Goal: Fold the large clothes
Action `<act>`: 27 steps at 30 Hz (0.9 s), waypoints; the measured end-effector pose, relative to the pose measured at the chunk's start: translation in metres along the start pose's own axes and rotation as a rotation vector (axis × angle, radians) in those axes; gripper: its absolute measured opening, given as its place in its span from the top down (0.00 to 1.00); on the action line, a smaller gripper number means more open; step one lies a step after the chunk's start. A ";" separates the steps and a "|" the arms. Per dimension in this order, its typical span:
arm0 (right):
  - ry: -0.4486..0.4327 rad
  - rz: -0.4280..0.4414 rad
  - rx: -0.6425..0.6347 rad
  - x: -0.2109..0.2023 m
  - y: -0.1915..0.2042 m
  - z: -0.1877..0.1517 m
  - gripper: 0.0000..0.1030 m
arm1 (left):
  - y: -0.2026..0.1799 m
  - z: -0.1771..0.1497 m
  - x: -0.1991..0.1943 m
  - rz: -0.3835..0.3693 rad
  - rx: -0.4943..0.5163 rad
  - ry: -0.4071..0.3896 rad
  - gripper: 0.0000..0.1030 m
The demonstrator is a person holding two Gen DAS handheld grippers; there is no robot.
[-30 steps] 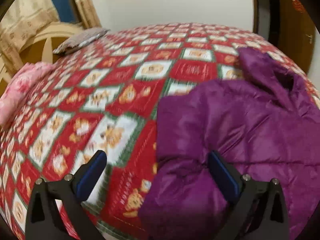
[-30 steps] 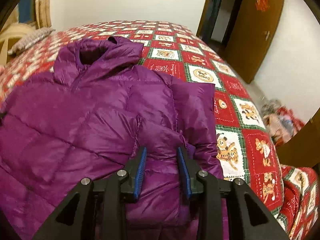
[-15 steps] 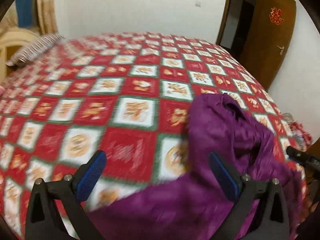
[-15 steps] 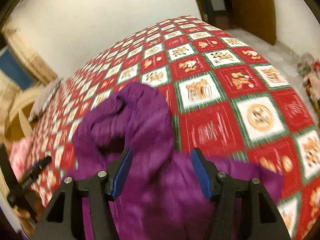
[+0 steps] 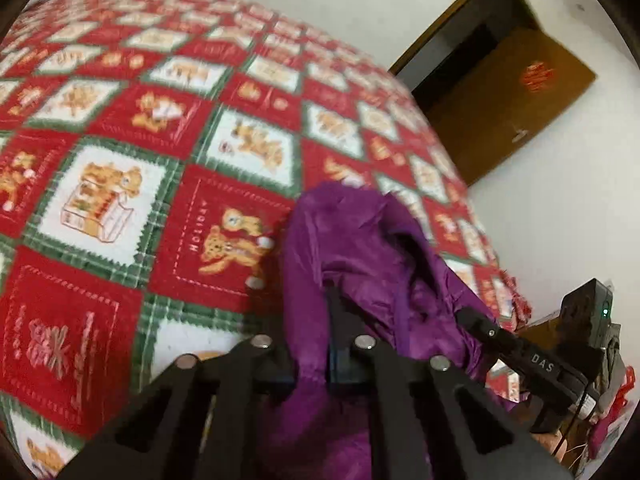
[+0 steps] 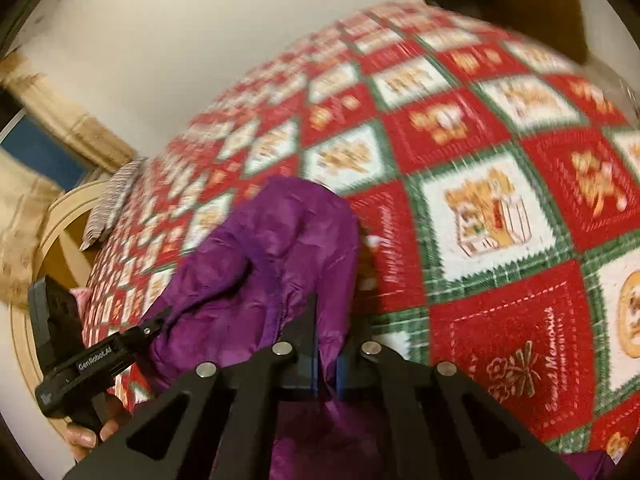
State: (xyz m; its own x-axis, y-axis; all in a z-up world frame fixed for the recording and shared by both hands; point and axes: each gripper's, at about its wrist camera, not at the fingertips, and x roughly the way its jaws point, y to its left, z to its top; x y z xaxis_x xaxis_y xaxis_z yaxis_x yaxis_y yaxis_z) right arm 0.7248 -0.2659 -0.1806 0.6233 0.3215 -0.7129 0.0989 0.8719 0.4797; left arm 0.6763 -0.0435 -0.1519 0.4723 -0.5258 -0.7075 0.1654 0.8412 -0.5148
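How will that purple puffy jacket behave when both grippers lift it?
The purple puffy jacket will probably sag and drape, since it already crumples between the left gripper and right gripper. Its shiny fabric may slip; it is likely light.

Both grippers clamp purple fabric — left gripper (image 5: 312, 364) and right gripper (image 6: 326, 364), jaws nearly closed.

The purple jacket (image 5: 360, 248) is thin, slightly shiny crinkled cloth. The bedspread (image 5: 132, 168) is soft matt quilted cloth. Both grippers, left (image 5: 312, 364) and right (image 6: 326, 364), are matt black plastic with metal screw heads. The door (image 5: 516, 96) is smooth brown wood.
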 end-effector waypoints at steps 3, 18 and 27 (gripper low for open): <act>-0.070 0.089 -0.039 -0.037 0.016 -0.007 0.97 | -0.019 -0.012 -0.034 -0.076 0.038 -0.069 0.91; 0.041 -0.115 -0.446 -0.134 0.013 -0.205 0.92 | -0.005 -0.196 -0.146 0.155 0.411 -0.115 0.14; 0.048 -0.065 -0.382 -0.191 0.012 -0.206 0.52 | -0.001 -0.181 -0.195 0.138 0.415 -0.168 0.12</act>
State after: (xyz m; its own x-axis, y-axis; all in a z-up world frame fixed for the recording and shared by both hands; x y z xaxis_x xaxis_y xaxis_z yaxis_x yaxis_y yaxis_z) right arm 0.4469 -0.2402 -0.1442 0.5876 0.2697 -0.7629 -0.1640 0.9629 0.2141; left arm 0.4272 0.0356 -0.1017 0.6420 -0.4065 -0.6501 0.4076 0.8991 -0.1597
